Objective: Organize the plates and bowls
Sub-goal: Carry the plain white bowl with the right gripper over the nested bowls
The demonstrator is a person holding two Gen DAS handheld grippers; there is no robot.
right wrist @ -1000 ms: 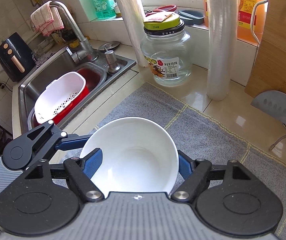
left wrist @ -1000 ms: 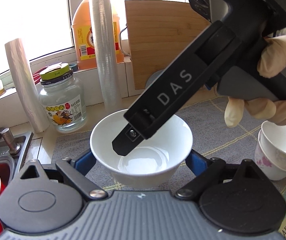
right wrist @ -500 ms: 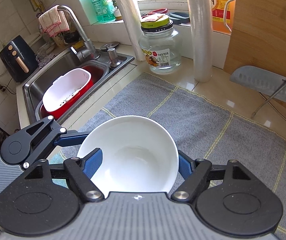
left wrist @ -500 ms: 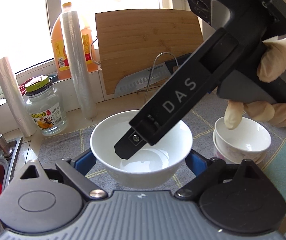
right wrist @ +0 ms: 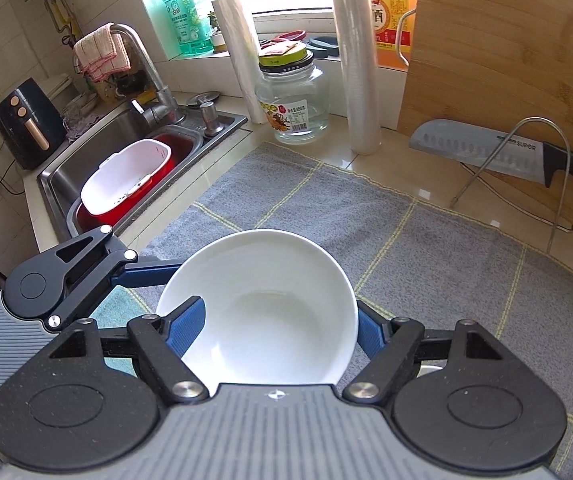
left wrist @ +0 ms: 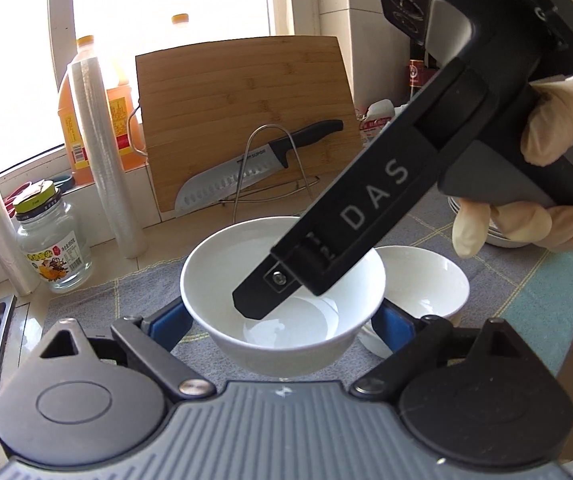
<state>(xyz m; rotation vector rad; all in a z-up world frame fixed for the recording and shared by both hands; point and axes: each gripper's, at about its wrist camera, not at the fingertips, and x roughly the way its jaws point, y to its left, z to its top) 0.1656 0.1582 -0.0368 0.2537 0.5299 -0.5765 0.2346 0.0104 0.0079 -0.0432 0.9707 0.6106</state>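
Note:
A white bowl [left wrist: 222, 272] hangs just above the grey mat, gripped by both grippers at once. My left gripper [left wrist: 280, 320] has its blue pads pressed on the bowl's two outer sides. The bowl [right wrist: 270, 280] also fills the right wrist view, where my right gripper [right wrist: 276, 324] is shut on it. One right finger [left wrist: 326, 248] reaches down inside the bowl. A gloved hand [left wrist: 526, 224] holds that gripper. Just behind and to the right sits a smaller white bowl [left wrist: 426, 280] on the mat. More white dishes [left wrist: 498, 236] show past the hand.
A bamboo cutting board [left wrist: 246, 112] leans at the back, with a knife [left wrist: 246, 172] on a wire rack before it. A glass jar [right wrist: 292, 100], cling-film rolls [right wrist: 358, 80] and an oil bottle [left wrist: 86, 120] stand at the back left. A sink [right wrist: 86, 152] holds a white basket.
Both grippers carried the bowl to the right along the counter and slightly up. The jar and sink slid left; the cutting board, the knife and the smaller bowl came closer.

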